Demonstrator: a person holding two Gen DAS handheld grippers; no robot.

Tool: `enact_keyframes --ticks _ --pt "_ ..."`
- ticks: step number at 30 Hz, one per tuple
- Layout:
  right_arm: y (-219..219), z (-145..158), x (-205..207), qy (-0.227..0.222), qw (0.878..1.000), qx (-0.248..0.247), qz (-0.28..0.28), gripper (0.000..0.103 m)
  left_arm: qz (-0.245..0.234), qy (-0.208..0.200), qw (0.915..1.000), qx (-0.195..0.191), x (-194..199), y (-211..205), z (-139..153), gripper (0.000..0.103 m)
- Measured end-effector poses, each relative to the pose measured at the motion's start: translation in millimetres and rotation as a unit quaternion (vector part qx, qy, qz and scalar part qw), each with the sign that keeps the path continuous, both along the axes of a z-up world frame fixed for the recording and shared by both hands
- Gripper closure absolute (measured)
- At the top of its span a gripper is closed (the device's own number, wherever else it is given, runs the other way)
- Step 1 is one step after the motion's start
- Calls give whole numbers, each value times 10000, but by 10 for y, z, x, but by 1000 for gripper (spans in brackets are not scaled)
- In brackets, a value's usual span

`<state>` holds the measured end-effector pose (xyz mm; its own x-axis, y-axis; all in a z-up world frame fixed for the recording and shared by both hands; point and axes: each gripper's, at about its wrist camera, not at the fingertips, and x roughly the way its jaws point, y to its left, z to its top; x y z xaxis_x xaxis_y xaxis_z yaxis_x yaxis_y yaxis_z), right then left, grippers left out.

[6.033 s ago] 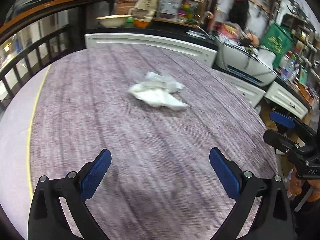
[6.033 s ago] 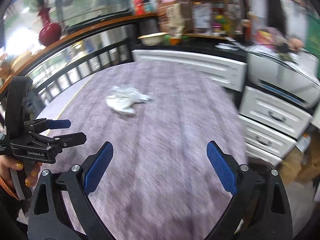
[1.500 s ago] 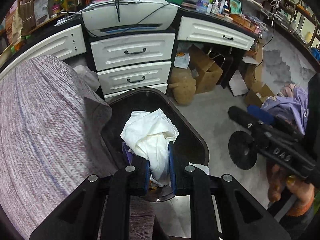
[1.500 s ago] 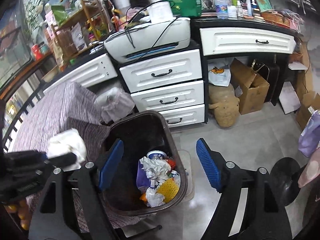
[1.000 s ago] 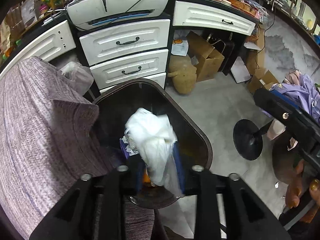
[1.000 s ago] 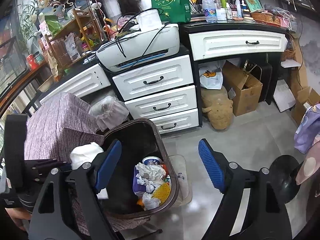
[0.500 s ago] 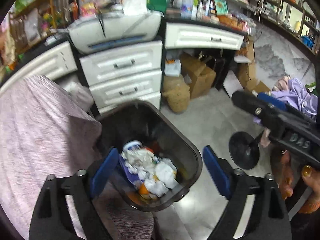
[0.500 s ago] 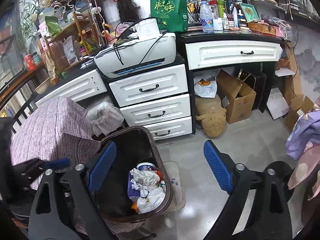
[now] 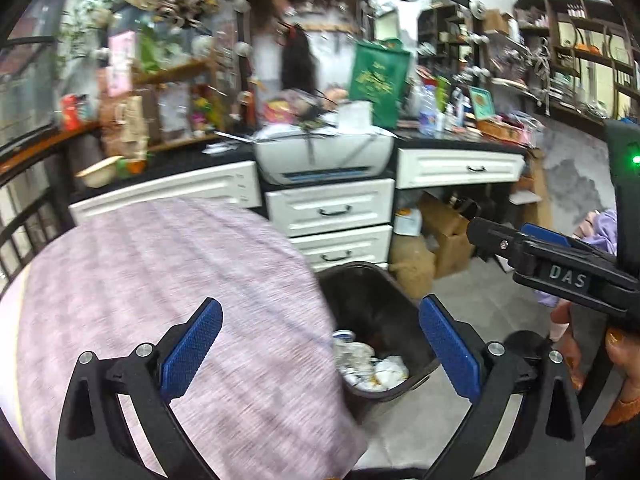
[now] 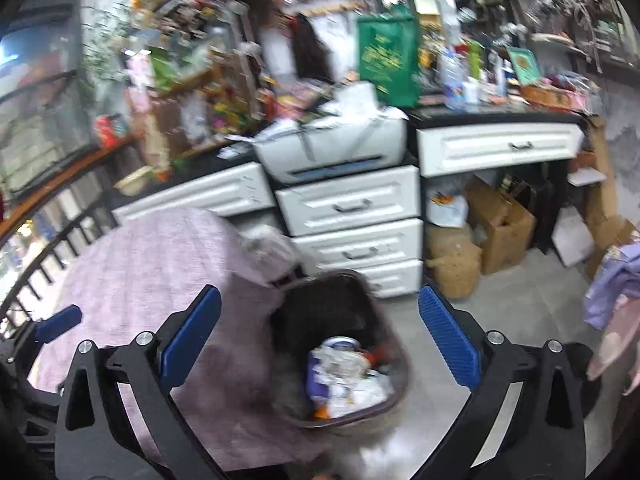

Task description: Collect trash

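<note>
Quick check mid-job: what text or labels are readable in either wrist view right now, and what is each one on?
"DAS": white letters on the body of the right gripper, seen in the left wrist view.
Gold lettering on the green bag: too blurred to read.
Labels on the bottles and shelf clutter: too small and blurred to read.

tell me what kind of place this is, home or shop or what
Probably a cluttered home office or small shop's back room; hard to say which. A printer sits on white drawers, shelves are packed with goods, and cardboard boxes sit under the desk.
</note>
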<state>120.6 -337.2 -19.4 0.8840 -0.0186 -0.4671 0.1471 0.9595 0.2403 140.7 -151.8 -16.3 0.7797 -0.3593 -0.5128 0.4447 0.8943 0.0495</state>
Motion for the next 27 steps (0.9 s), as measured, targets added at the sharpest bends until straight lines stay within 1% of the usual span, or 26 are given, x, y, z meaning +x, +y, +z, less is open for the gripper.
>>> enact_keyframes --ticks 6,10,13,16,20,23,27 --pt "576 195 -302 -438 9959 -671 423 6 431 -219 9988 -123 -337 439 71 5" --pt "736 267 -497 -538 9948 -675 548 6 807 -455 9955 -214 -561 705 136 5" --pt "839 256 -652 -541 9937 -665 725 6 1053 -556 9922 -380 -708 874 168 5" --pt "917 240 -789 -571 9929 -731 738 6 1275 -697 9883 -459 -846 983 197 5" --pt "1025 231 -1046 -857 9892 -940 732 6 1451 -789 9846 -581 -955 1074 247 5" --pt "1055 234 -1160 -856 9889 -891 829 6 1523 -856 9821 -697 -1059 1126 262 5" --pt "1086 223 -1295 -929 9878 -943 818 6 1576 -939 9805 -708 -1192 1140 260 5"
